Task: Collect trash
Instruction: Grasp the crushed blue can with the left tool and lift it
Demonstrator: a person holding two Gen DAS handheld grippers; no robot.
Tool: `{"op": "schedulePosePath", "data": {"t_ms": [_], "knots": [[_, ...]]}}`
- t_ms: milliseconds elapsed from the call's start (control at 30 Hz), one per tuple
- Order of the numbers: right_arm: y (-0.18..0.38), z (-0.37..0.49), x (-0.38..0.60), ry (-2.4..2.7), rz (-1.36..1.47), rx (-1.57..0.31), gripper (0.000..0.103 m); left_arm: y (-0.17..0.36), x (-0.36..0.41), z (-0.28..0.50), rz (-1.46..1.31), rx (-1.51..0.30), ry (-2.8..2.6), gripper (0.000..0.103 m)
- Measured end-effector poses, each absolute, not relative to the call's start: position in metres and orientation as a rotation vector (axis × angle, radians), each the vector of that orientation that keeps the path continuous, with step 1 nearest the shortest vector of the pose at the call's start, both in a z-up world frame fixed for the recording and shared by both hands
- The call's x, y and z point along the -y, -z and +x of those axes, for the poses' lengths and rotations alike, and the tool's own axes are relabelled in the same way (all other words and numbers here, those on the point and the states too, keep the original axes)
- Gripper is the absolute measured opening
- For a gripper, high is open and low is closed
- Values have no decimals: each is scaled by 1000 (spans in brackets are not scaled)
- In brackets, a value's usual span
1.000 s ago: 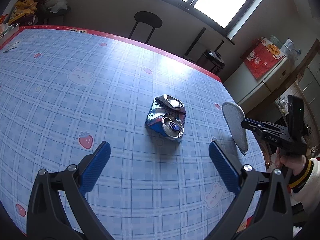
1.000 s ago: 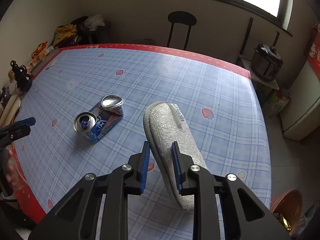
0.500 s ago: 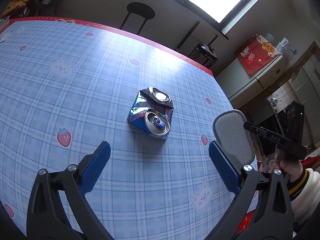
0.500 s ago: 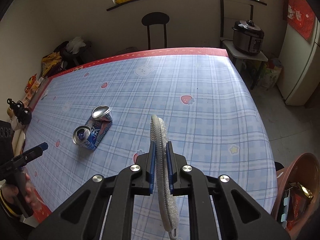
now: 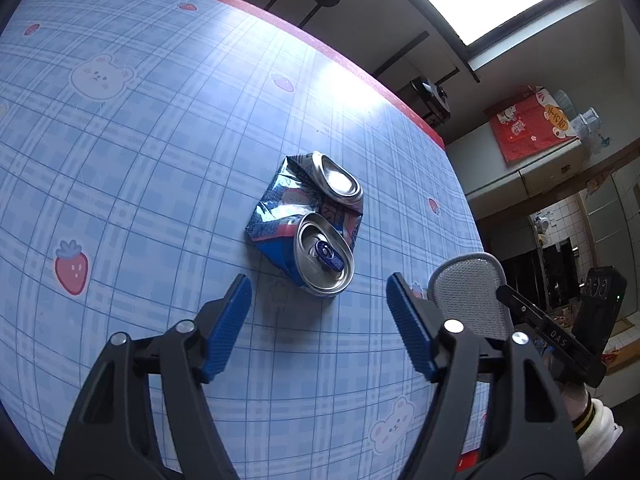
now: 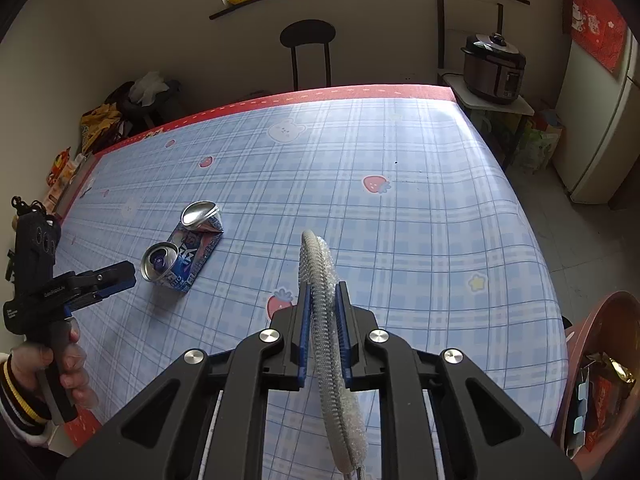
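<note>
The crushed can point(image 5: 308, 224) lies flattened on the blue checked table point(image 5: 120, 160), just ahead of the left gripper point(image 5: 318, 312), whose jaws stand wide apart with nothing between them. Right of the can, the right gripper point(image 6: 323, 320) has its jaws clamped on a grey insole point(image 6: 324, 312) held edge-up above the table. Farther beyond the can, a black chair point(image 6: 308, 40) stands at the table's red edge.
</note>
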State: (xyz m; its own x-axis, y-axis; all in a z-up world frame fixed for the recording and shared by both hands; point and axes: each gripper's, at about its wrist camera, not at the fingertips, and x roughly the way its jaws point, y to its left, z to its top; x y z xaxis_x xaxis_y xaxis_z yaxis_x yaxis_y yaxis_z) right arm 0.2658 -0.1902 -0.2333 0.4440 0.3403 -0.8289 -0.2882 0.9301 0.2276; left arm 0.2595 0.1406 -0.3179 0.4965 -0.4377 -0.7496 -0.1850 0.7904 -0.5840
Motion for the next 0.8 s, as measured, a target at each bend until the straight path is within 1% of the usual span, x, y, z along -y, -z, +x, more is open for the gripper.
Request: {"op": "schedulePosePath", "data": {"t_ms": [133, 433, 467, 500, 533, 567, 733, 800], "knots": [[234, 264, 192, -385, 57, -1044, 16, 332, -151, 265, -814, -1052, 152, 62], [255, 260, 202, -353, 94, -1122, 19, 347, -145, 275, -915, -1036, 177, 61], [258, 258, 202, -356, 97, -1129, 19, 348, -143, 277, -913, -1036, 179, 60], [261, 257, 201, -360, 103, -1138, 19, 348, -140, 278, -909, -1042, 180, 54], [263, 255, 200, -363, 112, -1142, 19, 350, -139, 279, -906, -1048, 184, 50], [265, 253, 199, -366, 122, -1142, 18, 353, -138, 281, -903, -1059, 190, 42], [262, 247, 195, -389, 142, -1127, 16, 355, -139, 284, -923, -1060, 198, 39], [259, 245, 193, -397, 141, -1121, 16, 350, -141, 281, -902, -1043, 194, 35]]}}
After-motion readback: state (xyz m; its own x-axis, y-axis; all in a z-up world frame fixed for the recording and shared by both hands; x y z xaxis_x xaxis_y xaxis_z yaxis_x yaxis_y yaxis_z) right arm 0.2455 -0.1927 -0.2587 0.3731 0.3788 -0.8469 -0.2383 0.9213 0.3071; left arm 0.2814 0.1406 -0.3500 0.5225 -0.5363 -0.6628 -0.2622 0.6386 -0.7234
